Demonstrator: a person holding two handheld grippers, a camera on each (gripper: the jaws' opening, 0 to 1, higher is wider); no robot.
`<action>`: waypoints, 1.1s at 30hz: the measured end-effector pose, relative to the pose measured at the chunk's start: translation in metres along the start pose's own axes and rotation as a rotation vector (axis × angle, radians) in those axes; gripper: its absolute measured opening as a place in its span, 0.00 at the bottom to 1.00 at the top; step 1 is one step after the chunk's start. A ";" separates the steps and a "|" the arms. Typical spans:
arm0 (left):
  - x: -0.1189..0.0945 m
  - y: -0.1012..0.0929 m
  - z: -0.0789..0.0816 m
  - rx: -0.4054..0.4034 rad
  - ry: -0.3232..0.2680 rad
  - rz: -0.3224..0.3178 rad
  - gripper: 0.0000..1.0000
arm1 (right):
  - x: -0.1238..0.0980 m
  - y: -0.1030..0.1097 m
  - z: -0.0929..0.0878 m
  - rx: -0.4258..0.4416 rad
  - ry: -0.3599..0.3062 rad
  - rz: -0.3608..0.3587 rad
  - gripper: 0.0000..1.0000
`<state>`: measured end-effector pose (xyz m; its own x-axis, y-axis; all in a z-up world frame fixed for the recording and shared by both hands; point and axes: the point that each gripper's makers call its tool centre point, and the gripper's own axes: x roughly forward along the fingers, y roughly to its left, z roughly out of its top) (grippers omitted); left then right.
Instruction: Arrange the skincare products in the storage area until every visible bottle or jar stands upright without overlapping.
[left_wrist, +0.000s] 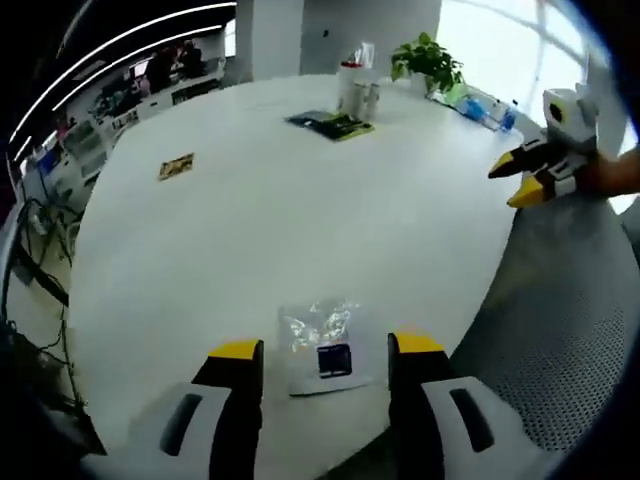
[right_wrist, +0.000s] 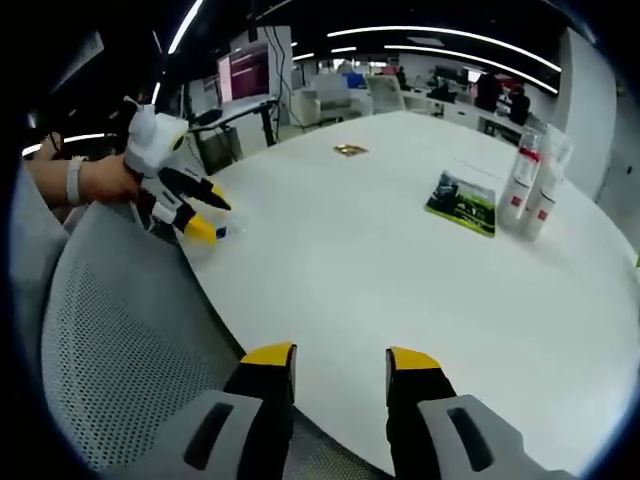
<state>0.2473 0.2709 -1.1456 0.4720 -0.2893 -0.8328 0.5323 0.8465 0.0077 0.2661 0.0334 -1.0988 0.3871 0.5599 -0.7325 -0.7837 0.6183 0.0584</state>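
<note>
White and round, the big table (right_wrist: 400, 300) holds tall white bottles with red labels (right_wrist: 528, 190) standing up at two o'clock in the right gripper view, far from both grippers. Left gripper (left_wrist: 325, 355), jaws spread, hovers over a small clear plastic bag (left_wrist: 322, 345), perhaps to pick it up. Right gripper (right_wrist: 340, 360), jaws apart, waits empty at the table edge.

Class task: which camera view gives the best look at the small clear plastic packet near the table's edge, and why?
The left gripper view: the clear packet lies flat just beyond its open claw, dark label visible. In the right gripper view, the left claw blocks most of it.
</note>
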 end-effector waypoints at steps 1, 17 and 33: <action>0.002 0.000 -0.004 0.025 0.030 0.003 0.45 | 0.000 0.000 0.000 0.002 -0.001 -0.001 0.34; 0.005 -0.007 0.003 0.028 0.013 -0.028 0.30 | 0.001 0.000 -0.003 -0.008 0.015 -0.003 0.33; 0.001 -0.010 -0.003 0.010 0.032 -0.062 0.00 | -0.001 0.003 -0.001 -0.003 0.012 0.016 0.33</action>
<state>0.2399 0.2633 -1.1482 0.4155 -0.3263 -0.8491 0.5664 0.8232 -0.0391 0.2625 0.0343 -1.0987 0.3687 0.5633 -0.7395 -0.7914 0.6075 0.0682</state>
